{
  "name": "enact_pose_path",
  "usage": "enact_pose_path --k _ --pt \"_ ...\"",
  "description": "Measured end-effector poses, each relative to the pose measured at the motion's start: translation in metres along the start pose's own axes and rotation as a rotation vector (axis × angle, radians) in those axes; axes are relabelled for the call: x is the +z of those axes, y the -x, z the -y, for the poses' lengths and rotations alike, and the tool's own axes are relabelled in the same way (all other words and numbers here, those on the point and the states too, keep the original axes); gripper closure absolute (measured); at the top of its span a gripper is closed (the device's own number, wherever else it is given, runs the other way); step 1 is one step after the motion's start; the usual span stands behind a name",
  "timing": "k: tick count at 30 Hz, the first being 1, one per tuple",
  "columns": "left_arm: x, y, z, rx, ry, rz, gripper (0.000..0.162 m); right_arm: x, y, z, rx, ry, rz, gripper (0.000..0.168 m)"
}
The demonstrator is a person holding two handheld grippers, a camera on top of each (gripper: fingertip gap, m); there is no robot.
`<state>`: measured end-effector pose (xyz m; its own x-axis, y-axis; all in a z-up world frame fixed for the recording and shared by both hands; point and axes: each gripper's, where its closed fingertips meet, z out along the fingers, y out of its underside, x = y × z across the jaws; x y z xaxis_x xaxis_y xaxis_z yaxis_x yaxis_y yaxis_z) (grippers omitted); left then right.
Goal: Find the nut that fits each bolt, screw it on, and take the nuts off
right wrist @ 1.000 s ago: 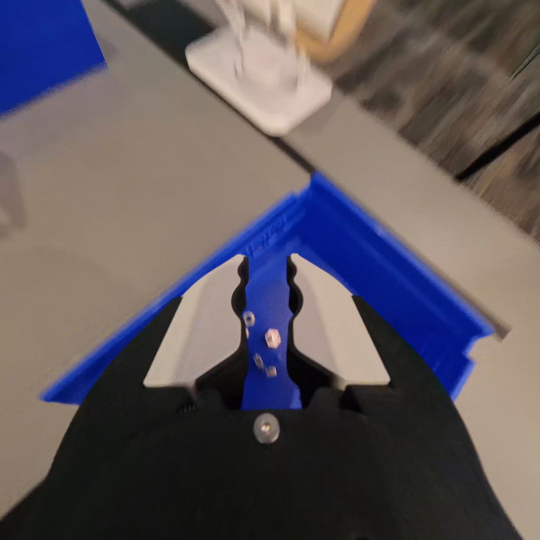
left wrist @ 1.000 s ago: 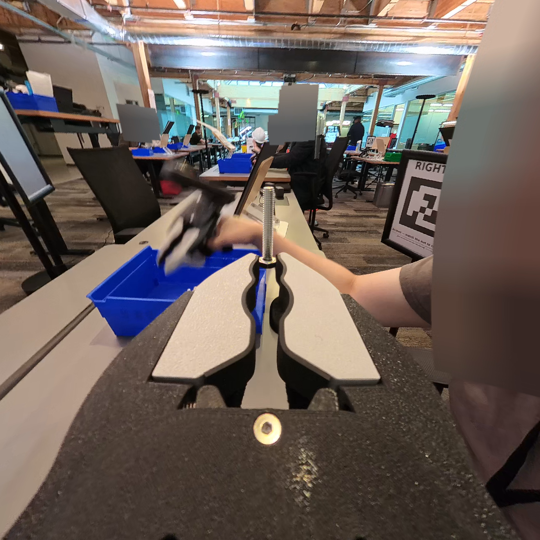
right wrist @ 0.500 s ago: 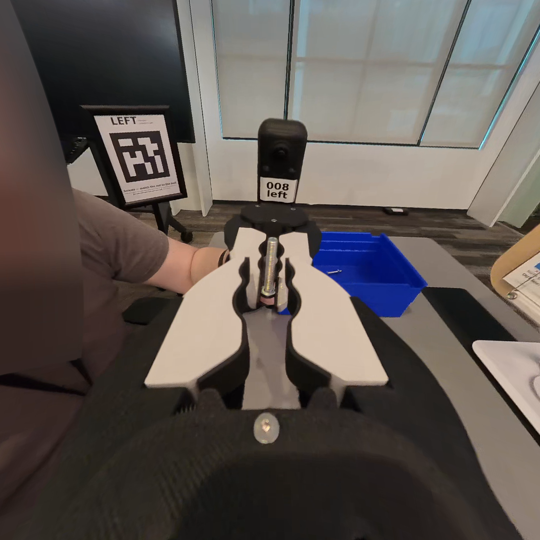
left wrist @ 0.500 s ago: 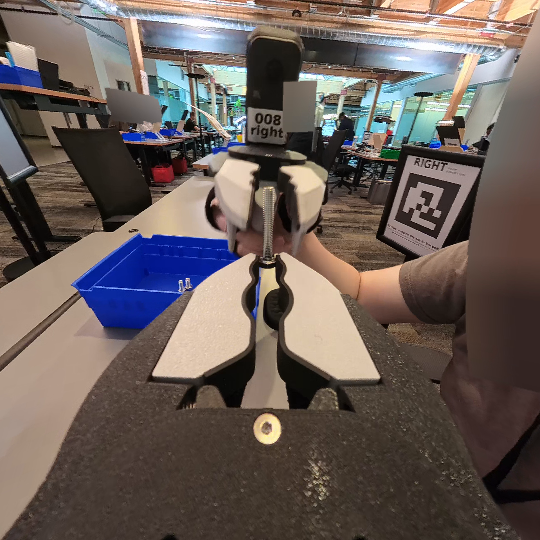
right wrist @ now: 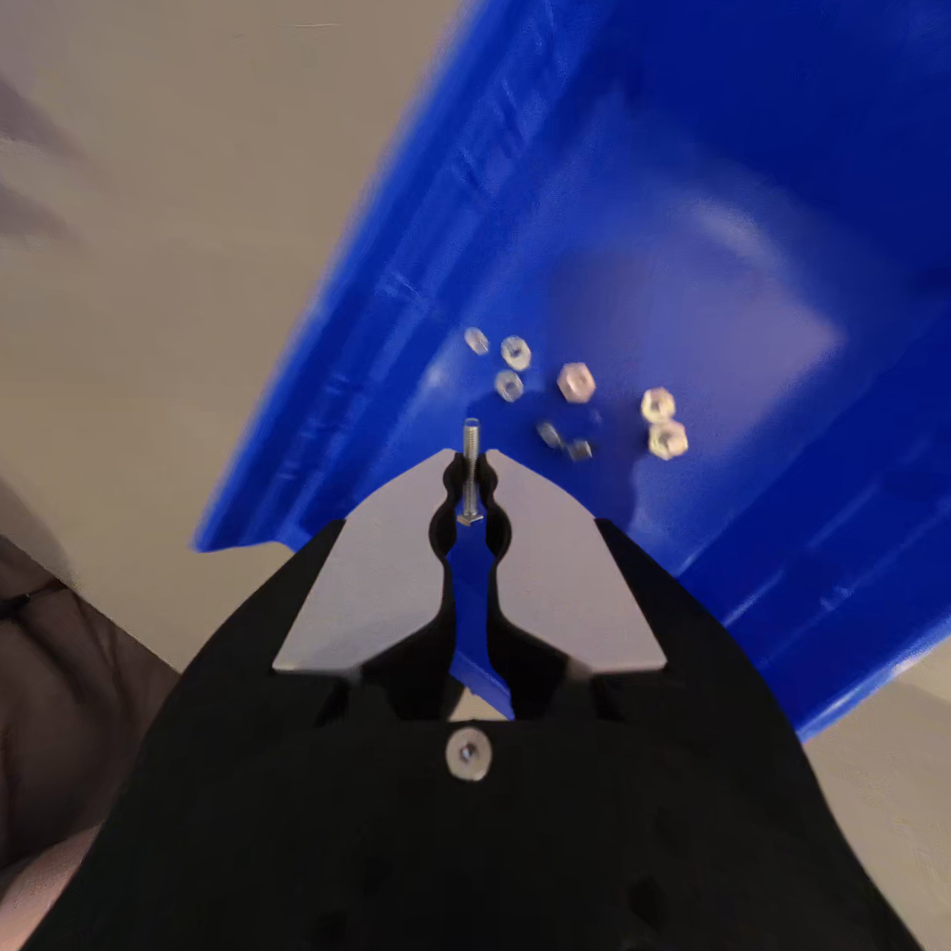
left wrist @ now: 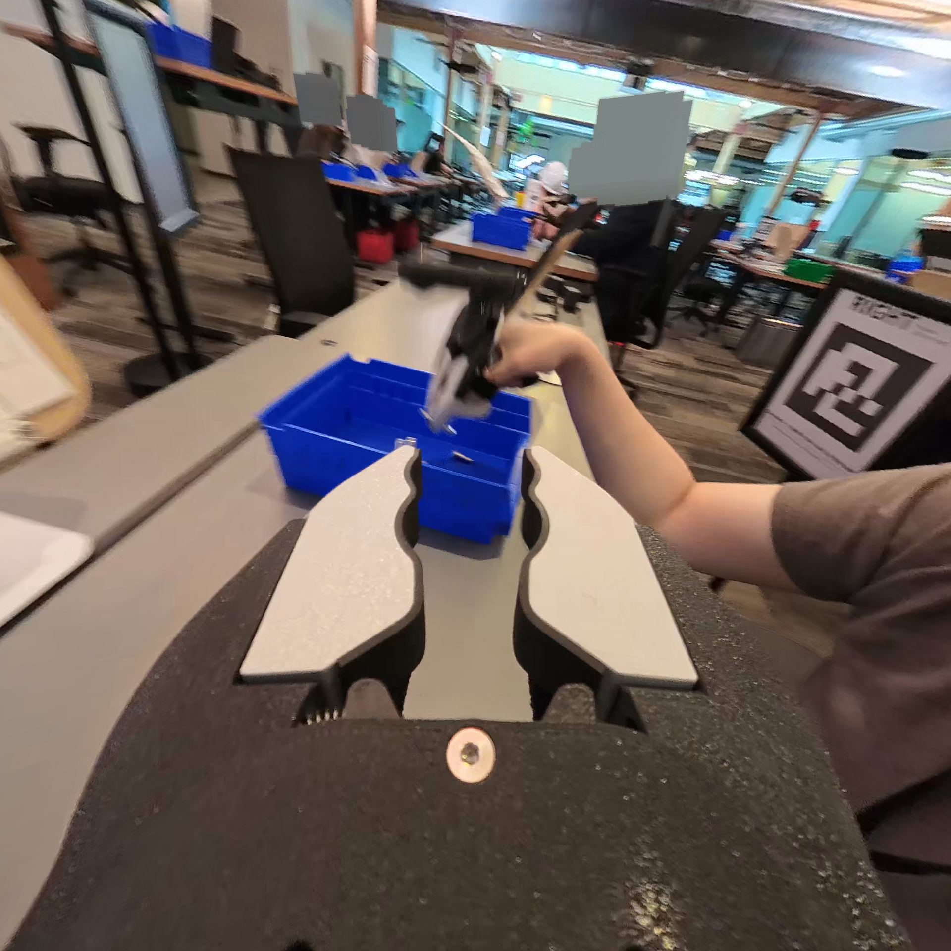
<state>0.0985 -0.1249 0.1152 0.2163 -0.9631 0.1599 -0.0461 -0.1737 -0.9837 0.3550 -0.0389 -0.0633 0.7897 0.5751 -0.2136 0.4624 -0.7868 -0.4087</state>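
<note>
So the left gripper is spread wide with nothing between its grey fingers; it hangs over the grey table, just on the near side of the blue bin, pointing at it.

The right gripper is closed down narrow and pinching a small silver bolt; the bolt lies along the gap between the fingers, square head back in the notch and threaded end sticking out past the tips. It's pointed down into the blue bin; in the left wrist view you can see the same right gripper further off, held by a person's hand, tilted steeply down over the far right part of the bin, pretty motion-blurred.

On the bin floor there's a loose bunch of nuts, just beyond and to the right of the bolt's tip; most look hexagonal, a couple are too blurred to say. They sit close together, some of them touching; the bolt tip is near them but I can't tell if it's touching any.

Off to the right in the left wrist view there's a framed sign with a black and white marker pattern; office chairs and desks are further back.
</note>
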Motion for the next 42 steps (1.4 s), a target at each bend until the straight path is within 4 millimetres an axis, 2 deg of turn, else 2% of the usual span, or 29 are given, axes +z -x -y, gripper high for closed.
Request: enact_pose_path --k 3,5,6,8,10,13,16,19,21,24,29,35,39,42 --pt "-0.017 0.016 0.003 0.029 0.042 0.095 0.125 0.03 -0.045 -0.041 0.087 0.231 -0.102 0.161" --pt "-0.03 0.028 -0.001 0.048 0.103 0.174 0.125 0.037 -0.064 -0.052 0.122 0.294 -0.163 0.159" --pt "-0.037 0.033 -0.002 0.047 0.131 0.206 0.125 0.038 -0.068 -0.051 0.132 0.287 -0.174 0.15" --pt "-0.053 0.042 -0.003 0.031 0.164 0.251 0.124 0.033 -0.07 -0.041 0.138 0.218 -0.179 0.147" --pt "-0.072 0.052 -0.002 0.0 0.183 0.301 0.122 0.019 -0.073 -0.026 0.118 0.122 -0.217 0.146" --pt "-0.116 0.085 -0.008 -0.038 0.238 0.501 0.123 -0.008 -0.069 -0.001 0.097 -0.04 -0.263 0.146" --pt "-0.175 0.123 -0.044 -0.159 0.423 0.755 0.126 -0.03 -0.059 0.015 0.044 -0.14 -0.305 0.146" --pt "-0.233 0.159 -0.078 -0.288 0.566 1.004 0.135 -0.039 -0.05 0.024 0.005 -0.181 -0.319 0.147" --pt "-0.256 0.175 -0.1 -0.403 0.61 1.086 0.137 -0.037 -0.045 0.026 -0.035 -0.173 -0.324 0.147" --pt "-0.261 0.186 -0.138 -0.58 0.687 1.047 0.138 -0.029 -0.045 0.024 -0.077 -0.132 -0.344 0.147" --pt "-0.268 0.206 -0.185 -0.693 0.813 1.079 0.138 -0.02 -0.049 0.023 -0.081 -0.098 -0.345 0.146" --pt "-0.287 0.216 -0.222 -0.755 0.992 1.196 0.138 -0.021 -0.045 0.026 -0.085 -0.136 -0.294 0.146" --pt "-0.29 0.221 -0.242 -0.83 1.012 1.191 0.14 -0.023 -0.049 0.023 -0.082 -0.131 -0.31 0.146" --pt "-0.292 0.223 -0.249 -0.845 1.029 1.199 0.141 -0.023 -0.049 0.024 -0.082 -0.13 -0.312 0.146"
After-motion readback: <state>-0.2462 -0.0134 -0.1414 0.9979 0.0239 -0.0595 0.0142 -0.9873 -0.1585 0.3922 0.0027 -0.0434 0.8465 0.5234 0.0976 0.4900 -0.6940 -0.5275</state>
